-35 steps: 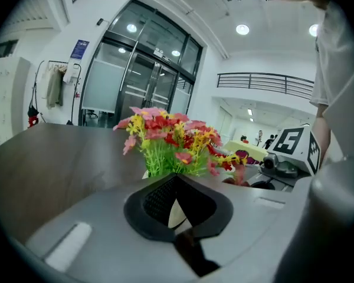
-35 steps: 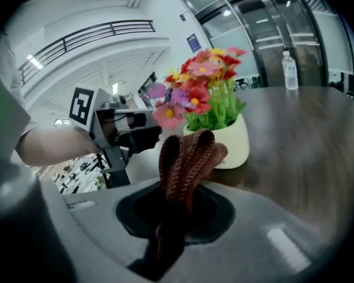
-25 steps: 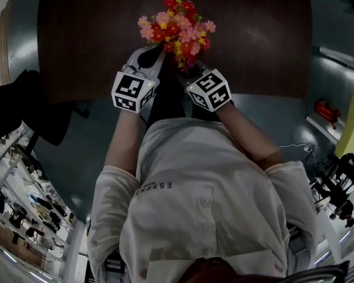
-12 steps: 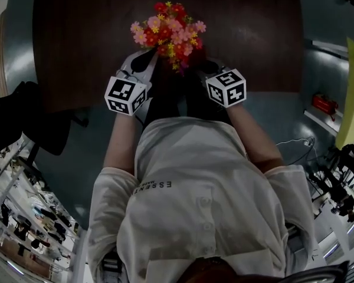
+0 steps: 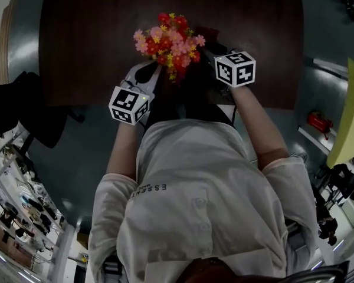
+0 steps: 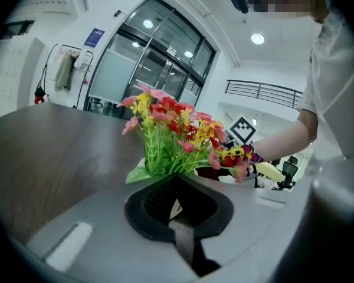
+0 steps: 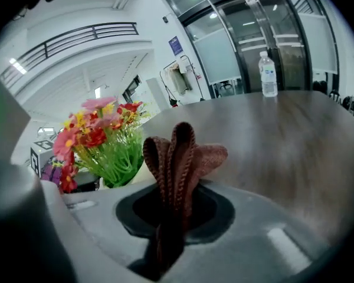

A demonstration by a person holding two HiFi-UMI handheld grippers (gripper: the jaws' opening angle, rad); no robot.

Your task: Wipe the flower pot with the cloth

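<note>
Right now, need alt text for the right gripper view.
The right gripper has its jaws shut on a folded brown cloth that sticks up between them. At the picture's left is a bunch of red, pink and yellow flowers. Behind, a water bottle stands on a dark wooden table, with glass doors beyond.
</note>
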